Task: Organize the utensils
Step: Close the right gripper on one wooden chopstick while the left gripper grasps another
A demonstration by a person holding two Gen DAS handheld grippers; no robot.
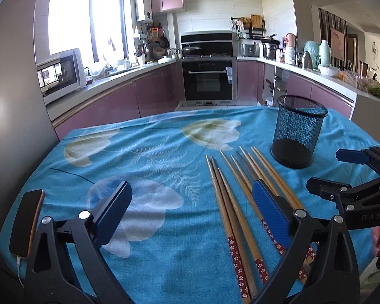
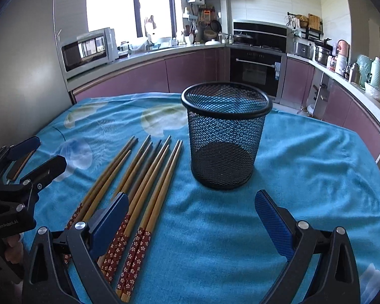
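Several wooden chopsticks [image 1: 236,197] with red flowered handles lie side by side on the blue tablecloth [image 1: 152,152]. They also show in the right wrist view [image 2: 139,177]. A black mesh cup [image 1: 297,131] stands upright and empty just right of them, and it shows in the right wrist view [image 2: 225,134]. My left gripper [image 1: 192,202] is open and empty above the near ends of the chopsticks. My right gripper [image 2: 192,212] is open and empty, in front of the cup. It also shows at the right edge of the left wrist view [image 1: 342,172].
A phone [image 1: 26,223] on a cable lies at the table's left near corner. A grey wall [image 1: 12,101] stands close on the left. Beyond the table's far edge are kitchen cabinets and an oven [image 1: 207,78].
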